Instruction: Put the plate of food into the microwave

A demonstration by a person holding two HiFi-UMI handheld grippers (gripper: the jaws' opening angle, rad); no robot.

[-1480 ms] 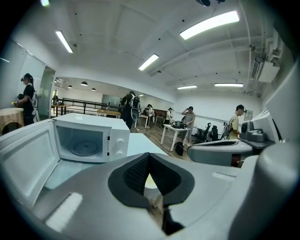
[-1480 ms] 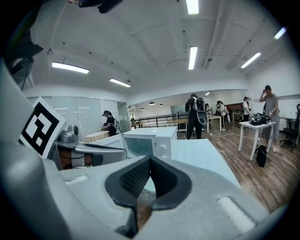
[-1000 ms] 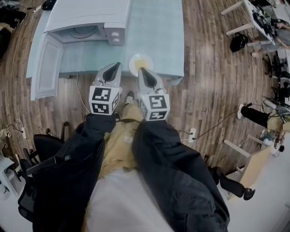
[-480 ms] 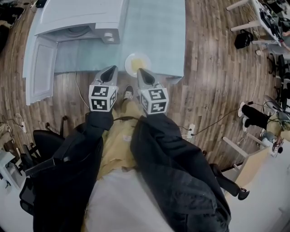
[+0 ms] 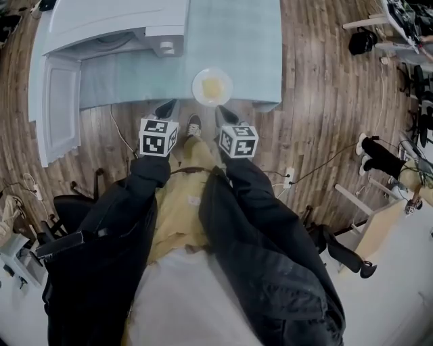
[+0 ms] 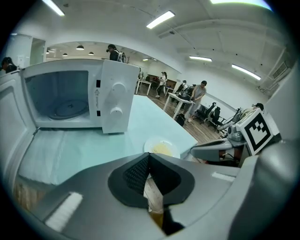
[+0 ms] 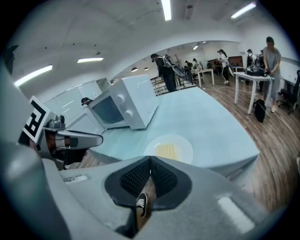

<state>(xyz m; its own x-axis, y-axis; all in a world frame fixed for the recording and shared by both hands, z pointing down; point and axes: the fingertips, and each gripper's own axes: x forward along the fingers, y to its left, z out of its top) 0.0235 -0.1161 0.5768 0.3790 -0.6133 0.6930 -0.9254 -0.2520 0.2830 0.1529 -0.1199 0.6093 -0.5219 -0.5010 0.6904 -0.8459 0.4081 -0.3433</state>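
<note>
Plate of food (image 5: 212, 86) near worktop (image 5: 240, 47) edge, easy reach. Microwave (image 5: 115, 20) door (image 5: 57, 108) open, ready. Left gripper (image 5: 166, 107), right gripper (image 5: 223, 112) pinched together, empty, short of plate.

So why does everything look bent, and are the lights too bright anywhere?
Head view: the wide lens bows the table and floor planks, though the plate is crisp. Left gripper view: dark rounded corners, a ceiling strip light glares white, the microwave bulges. Right gripper view: same curving, and the right tongs crowd the lower frame.
</note>
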